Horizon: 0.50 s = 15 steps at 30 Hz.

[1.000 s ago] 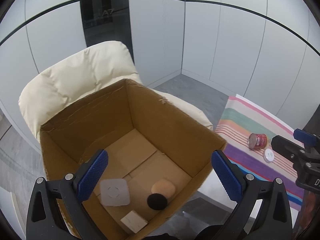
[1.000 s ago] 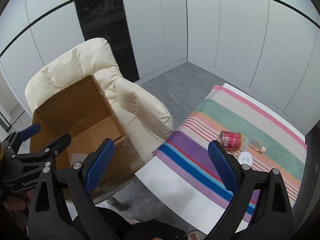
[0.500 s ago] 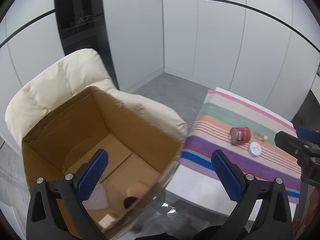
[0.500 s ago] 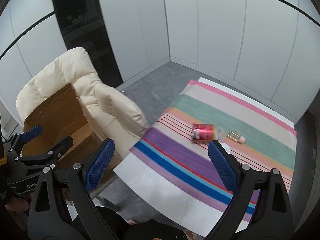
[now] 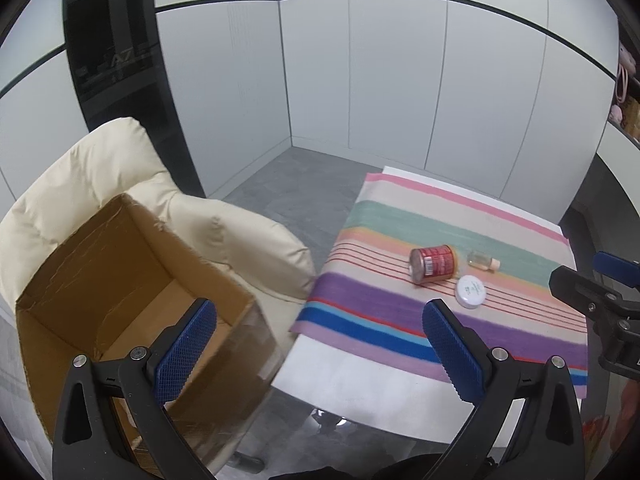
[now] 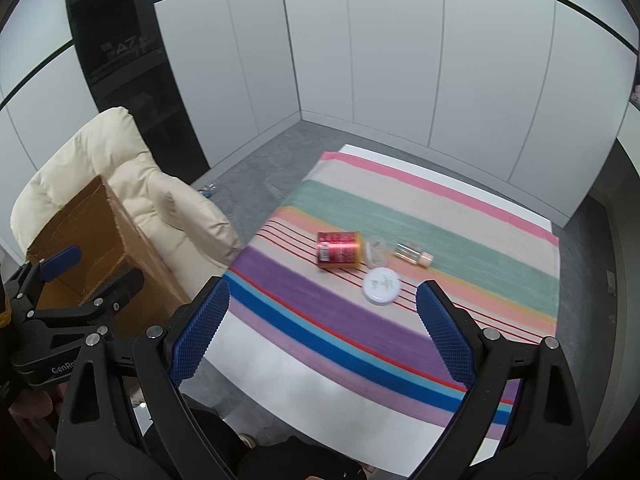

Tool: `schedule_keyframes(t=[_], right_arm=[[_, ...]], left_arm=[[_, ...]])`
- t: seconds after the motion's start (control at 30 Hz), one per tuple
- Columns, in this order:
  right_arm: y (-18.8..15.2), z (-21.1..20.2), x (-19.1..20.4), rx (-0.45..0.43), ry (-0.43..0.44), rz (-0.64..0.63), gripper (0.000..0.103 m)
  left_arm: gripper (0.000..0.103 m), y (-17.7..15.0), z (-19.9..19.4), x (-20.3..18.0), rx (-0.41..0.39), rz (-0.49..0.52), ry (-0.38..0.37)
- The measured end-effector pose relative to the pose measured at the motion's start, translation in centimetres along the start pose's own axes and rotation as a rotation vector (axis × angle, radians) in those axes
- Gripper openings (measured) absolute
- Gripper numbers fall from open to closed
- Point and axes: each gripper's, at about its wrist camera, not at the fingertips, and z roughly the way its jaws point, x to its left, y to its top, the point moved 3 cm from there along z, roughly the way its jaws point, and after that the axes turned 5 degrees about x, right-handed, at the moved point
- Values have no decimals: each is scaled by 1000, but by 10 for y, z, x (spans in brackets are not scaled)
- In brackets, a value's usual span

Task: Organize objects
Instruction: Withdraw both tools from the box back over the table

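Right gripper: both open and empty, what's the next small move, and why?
Probably ease the right gripper forward and down toward the white round jar. It is the nearest item on the striped cloth, the gripper is open and empty, and the cardboard box awaits on the chair.

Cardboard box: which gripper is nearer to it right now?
Left. The left gripper hangs open just above the cardboard box's near corner, while the right gripper, also open, is over the striped cloth, off to the box's right.

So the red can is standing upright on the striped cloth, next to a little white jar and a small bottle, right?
Not quite: the red can is lying on its side, not upright, as the right wrist view shows. It does rest on the striped cloth, beside the little white jar and the small bottle.
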Motion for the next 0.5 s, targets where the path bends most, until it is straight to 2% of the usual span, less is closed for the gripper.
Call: schedule_keyframes(t=[0.33,0.5], right_arm=[[-10,3,-44,23,-52,50,96],[-15,19,-61,55,-78,66,96]], left_arm=[[103,2,14,-36,28,28,-40],[103,-2,30,-52,47,49,-39]])
